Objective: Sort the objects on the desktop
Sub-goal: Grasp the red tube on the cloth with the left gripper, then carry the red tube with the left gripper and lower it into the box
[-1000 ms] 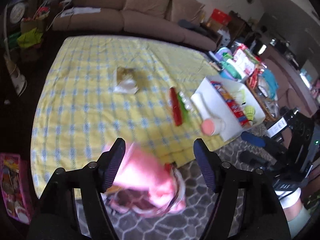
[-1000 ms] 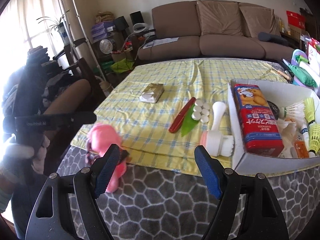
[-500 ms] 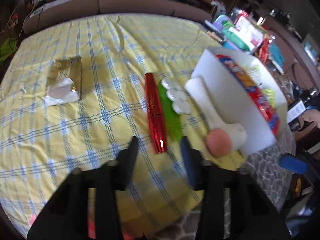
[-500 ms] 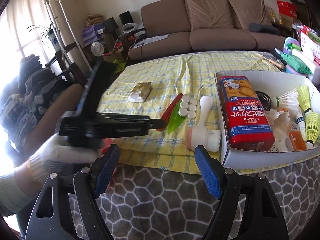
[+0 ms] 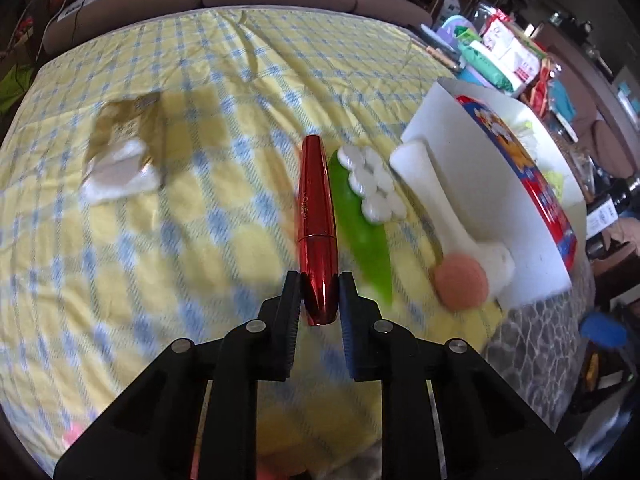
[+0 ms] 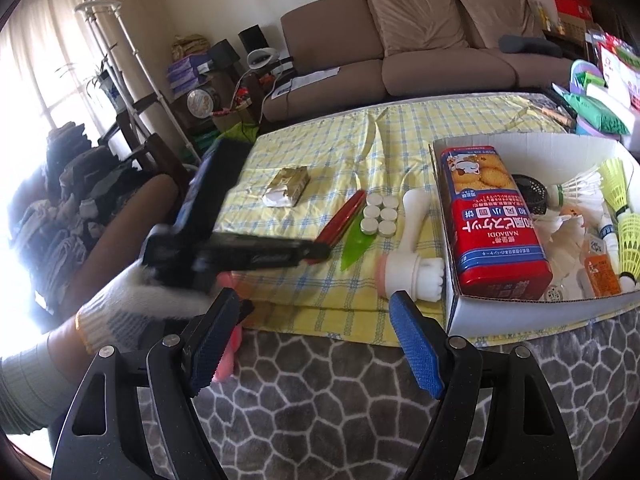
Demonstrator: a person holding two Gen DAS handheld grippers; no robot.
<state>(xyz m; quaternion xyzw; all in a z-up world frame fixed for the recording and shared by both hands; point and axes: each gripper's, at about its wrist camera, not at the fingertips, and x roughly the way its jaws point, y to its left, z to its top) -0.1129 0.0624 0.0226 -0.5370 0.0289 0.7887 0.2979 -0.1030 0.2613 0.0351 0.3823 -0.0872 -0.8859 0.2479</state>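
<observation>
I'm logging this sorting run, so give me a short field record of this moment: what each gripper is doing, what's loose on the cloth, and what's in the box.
left gripper: jaws closed around near end of red tube
right gripper: open, empty, off the table edge
on cloth: gold packet, green blade with white caps, white brush
box: biscuit tin, shuttlecocks

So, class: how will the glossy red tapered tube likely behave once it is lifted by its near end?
The glossy red tapered tube looks rigid, so it should stay straight. Its shiny, narrowing end sits between the left hand-held gripper pads, so it may slip. Being round, it would probably roll on the yellow checked cloth if released.
</observation>
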